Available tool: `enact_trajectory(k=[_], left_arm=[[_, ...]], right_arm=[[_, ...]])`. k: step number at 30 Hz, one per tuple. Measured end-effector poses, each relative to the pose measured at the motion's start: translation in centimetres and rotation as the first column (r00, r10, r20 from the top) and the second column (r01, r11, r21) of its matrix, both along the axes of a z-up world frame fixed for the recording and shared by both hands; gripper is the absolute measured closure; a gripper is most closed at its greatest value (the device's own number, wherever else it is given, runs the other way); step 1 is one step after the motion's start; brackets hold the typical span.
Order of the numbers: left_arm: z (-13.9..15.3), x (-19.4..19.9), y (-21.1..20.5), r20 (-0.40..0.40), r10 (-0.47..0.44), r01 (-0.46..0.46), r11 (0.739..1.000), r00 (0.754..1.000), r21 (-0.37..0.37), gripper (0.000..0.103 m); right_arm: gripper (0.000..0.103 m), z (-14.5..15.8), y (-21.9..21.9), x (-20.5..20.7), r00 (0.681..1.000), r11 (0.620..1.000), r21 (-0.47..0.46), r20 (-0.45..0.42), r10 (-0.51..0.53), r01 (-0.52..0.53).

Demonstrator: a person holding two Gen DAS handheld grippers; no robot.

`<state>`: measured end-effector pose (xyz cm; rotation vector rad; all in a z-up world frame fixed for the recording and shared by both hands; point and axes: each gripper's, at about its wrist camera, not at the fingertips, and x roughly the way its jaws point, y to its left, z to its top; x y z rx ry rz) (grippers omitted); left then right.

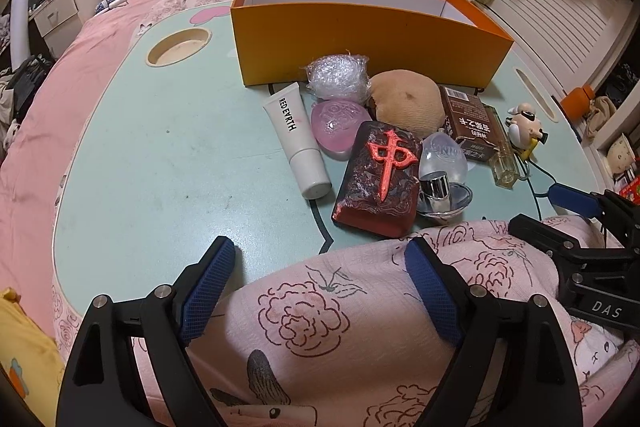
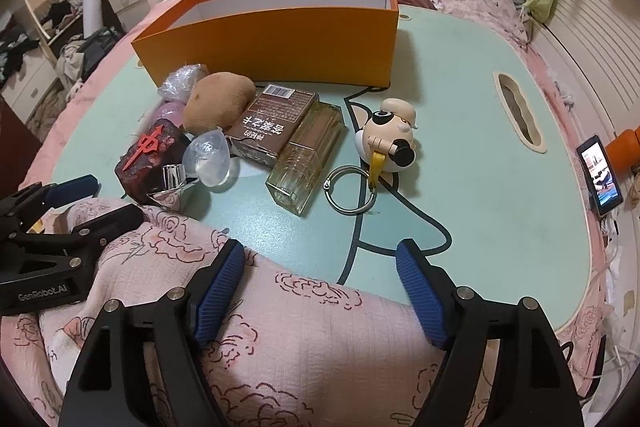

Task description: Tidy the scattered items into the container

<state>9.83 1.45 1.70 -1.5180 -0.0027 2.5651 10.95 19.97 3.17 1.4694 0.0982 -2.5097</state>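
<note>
Orange box (image 1: 360, 39) sits empty at far edge of table (image 1: 160, 155); scattered items, incl. white tube (image 1: 298, 139) & red mahjong block (image 1: 378, 179), lie just in front. Left hand-held gripper (image 1: 320, 267) spread wide, nothing between; right hand-held gripper (image 2: 320, 267) opening, also empty, both over near edge.

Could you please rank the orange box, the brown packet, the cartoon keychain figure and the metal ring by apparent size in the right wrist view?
1. orange box
2. brown packet
3. cartoon keychain figure and metal ring: alike, so unranked.
</note>
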Motion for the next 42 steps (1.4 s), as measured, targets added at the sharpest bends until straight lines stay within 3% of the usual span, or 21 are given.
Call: enact_trajectory(k=[32, 34, 36, 40, 42], left_arm=[[0.2, 0.1, -0.2, -0.004, 0.006, -0.006, 1.000, 1.000, 0.024, 0.016], [0.6, 0.2, -0.5, -0.020, 0.001, 0.000, 0.999, 1.000, 0.044, 0.016], [1.7, 0.4, -0.7, -0.067, -0.021, 0.024, 0.998, 0.998, 0.055, 0.016], [4.1, 0.2, -1.5, -0.209, -0.015, 0.013, 1.000, 0.978, -0.013, 0.016], [4.8, -1.1, -2.0, -0.225, -0.026, 0.023, 1.000, 0.974, -0.016, 0.024]], right_arm=[[0.024, 0.2, -0.1, 0.1, 1.000, 1.000, 0.004, -0.012, 0.002, -0.002], [0.025, 0.3, 0.0, 0.1, 1.000, 1.000, -0.003, -0.016, 0.005, -0.006], [0.033, 0.9, 0.0, 0.4, 0.999, 1.000, -0.011, -0.049, 0.021, -0.021], [0.044, 3.0, 0.1, 1.2, 0.981, 0.998, 0.044, -0.190, 0.043, -0.035], [0.047, 3.9, 0.9, 0.8, 0.970, 0.998, 0.061, -0.240, 0.033, -0.019]])
